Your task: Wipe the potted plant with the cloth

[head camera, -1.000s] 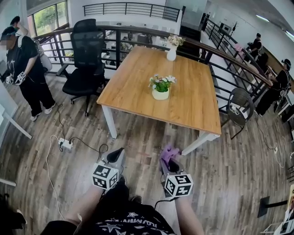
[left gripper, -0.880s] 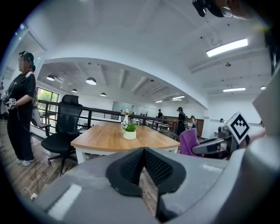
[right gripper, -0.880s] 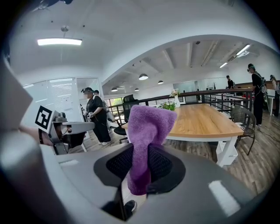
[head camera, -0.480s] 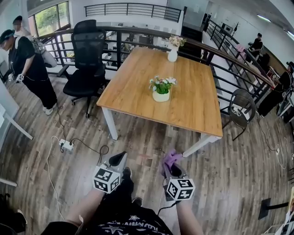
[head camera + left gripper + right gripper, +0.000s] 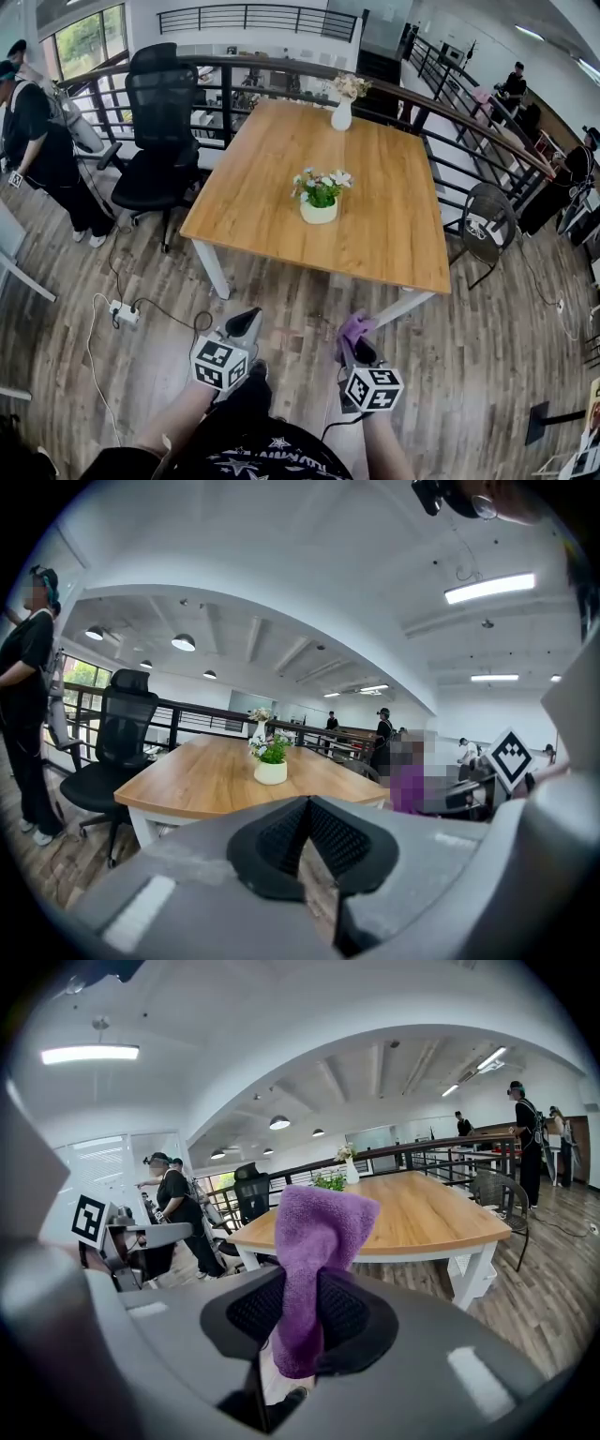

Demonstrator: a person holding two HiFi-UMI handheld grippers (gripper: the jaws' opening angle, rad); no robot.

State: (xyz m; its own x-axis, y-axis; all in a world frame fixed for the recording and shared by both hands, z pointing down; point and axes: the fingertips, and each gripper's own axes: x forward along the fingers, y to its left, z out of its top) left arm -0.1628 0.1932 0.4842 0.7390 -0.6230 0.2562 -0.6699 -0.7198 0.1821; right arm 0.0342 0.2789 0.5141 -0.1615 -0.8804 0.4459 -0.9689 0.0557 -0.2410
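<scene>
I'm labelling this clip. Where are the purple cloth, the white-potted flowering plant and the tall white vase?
Purple cloth (image 5: 319,1227): right gripper view, bunched upper part.
White-potted flowering plant (image 5: 319,212): head view, pot's front.
Tall white vase (image 5: 342,114): head view, vase body.

The head view looks from above, forward and steeply down, past the left gripper and the right gripper low in its frame, to the wooden table farther off. The left gripper view sits low behind its own jaws and faces almost level toward the table's near left corner. The right gripper view, equally low, faces the table's near edge, with the cloth close across its centre. All three views share the table, the potted plant and the black chair.
</scene>
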